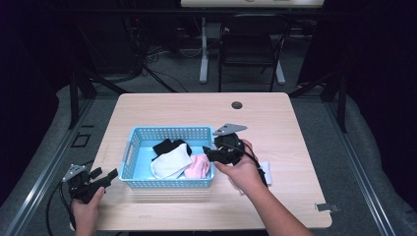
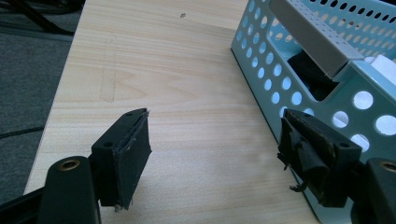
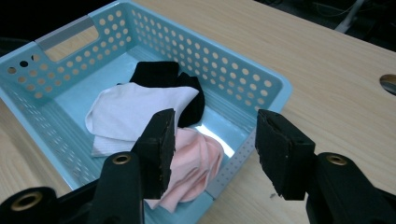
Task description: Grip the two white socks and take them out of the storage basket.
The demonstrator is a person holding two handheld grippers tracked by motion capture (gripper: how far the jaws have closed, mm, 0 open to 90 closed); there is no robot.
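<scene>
A light blue perforated basket (image 1: 133, 142) stands mid-table and holds a black sock (image 1: 169, 146), a white sock (image 1: 171, 163) and a pink sock (image 1: 199, 166). My right gripper (image 1: 207, 153) hovers open over the basket's right end with nothing between its jaws. In the right gripper view that gripper (image 3: 215, 116) hangs above the pink sock (image 3: 196, 161) and the basket rim (image 3: 275, 86), with the white sock (image 3: 135, 112) and black sock (image 3: 159, 72) beyond. My left gripper (image 1: 105, 173) is open and empty, low by the basket's left front corner. In its own view the left gripper (image 2: 215, 116) has the basket wall (image 2: 280, 70) at its right.
A white cloth (image 1: 266, 172) lies on the table beside the right wrist. A cable hole (image 1: 237, 105) sits near the table's far edge. A small metal piece (image 1: 327, 207) rests at the front right. A black chair (image 1: 251, 44) stands behind the table. Bare wood lies left of the basket.
</scene>
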